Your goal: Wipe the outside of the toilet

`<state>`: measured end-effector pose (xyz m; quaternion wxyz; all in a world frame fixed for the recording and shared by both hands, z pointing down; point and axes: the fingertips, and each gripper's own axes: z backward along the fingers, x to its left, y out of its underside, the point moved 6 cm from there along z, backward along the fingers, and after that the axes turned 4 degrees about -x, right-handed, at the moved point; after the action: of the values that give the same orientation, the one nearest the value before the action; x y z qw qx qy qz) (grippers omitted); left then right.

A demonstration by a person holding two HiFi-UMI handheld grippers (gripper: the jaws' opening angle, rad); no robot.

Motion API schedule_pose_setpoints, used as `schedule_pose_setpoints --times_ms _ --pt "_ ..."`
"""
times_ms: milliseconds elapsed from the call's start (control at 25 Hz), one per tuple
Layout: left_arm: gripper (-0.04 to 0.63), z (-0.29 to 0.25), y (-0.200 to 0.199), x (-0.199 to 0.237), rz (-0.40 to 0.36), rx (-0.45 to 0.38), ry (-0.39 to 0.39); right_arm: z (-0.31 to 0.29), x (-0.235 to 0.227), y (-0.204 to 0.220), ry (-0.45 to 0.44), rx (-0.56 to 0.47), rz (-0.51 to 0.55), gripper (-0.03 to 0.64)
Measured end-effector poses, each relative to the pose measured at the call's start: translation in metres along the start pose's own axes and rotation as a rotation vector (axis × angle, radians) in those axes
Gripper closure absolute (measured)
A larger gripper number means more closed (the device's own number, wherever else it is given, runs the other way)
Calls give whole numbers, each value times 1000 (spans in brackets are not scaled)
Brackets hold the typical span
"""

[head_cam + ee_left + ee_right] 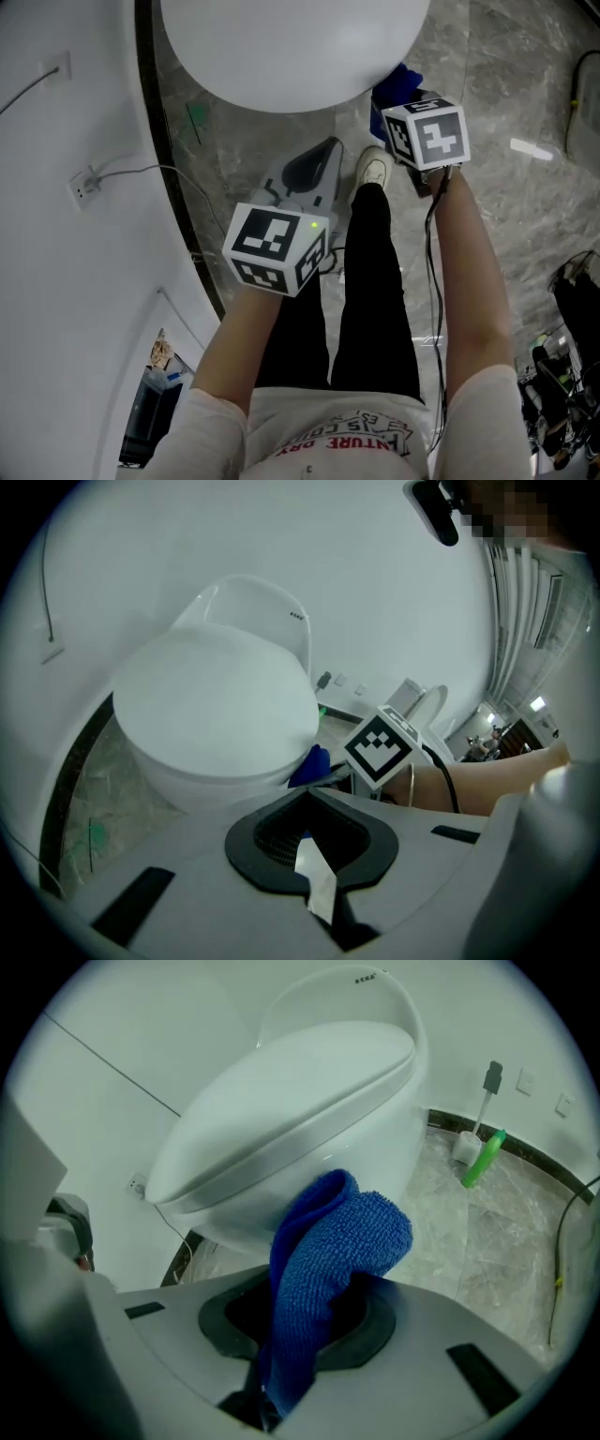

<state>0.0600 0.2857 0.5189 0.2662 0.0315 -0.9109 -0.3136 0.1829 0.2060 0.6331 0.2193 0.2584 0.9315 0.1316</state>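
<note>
The white toilet [291, 47] with its lid down fills the top of the head view. My right gripper [309, 1330] is shut on a folded blue cloth [328, 1260]. The cloth [398, 84] sits at the bowl's lower right side, under the rim. In the left gripper view the blue cloth [309, 766] looks pressed to the bowl [216, 714]. My left gripper [311, 173] hangs lower, in front of the bowl and apart from it. Its jaws stand together with only a pale strip [314, 874] showing between them.
A green bottle [481, 1159] and a toilet brush [473, 1133] stand by the far wall. The person's black-clad leg and white shoe [373, 169] are in front of the bowl. A wall socket with a cable [84, 185] is at left, and dark clutter [567, 328] lies at right.
</note>
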Motion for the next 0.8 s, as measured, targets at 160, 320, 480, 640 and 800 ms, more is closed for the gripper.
schedule_pose_setpoints --times_ms 160,320,480,640,800 --pt "591 34 27 25 -50 35 4 -9 38 15 20 -1 -71 534" --pt "590 64 42 59 -57 42 -4 -18 75 16 56 -7 -104 534" --pt "591 90 58 91 -85 47 -14 -28 112 18 61 -15 -124 534" --pt "591 108 73 118 -72 37 -29 -43 144 14 63 -43 -119 534" --pt "591 126 90 131 -43 52 -55 -56 174 8 42 -55 -106 534"
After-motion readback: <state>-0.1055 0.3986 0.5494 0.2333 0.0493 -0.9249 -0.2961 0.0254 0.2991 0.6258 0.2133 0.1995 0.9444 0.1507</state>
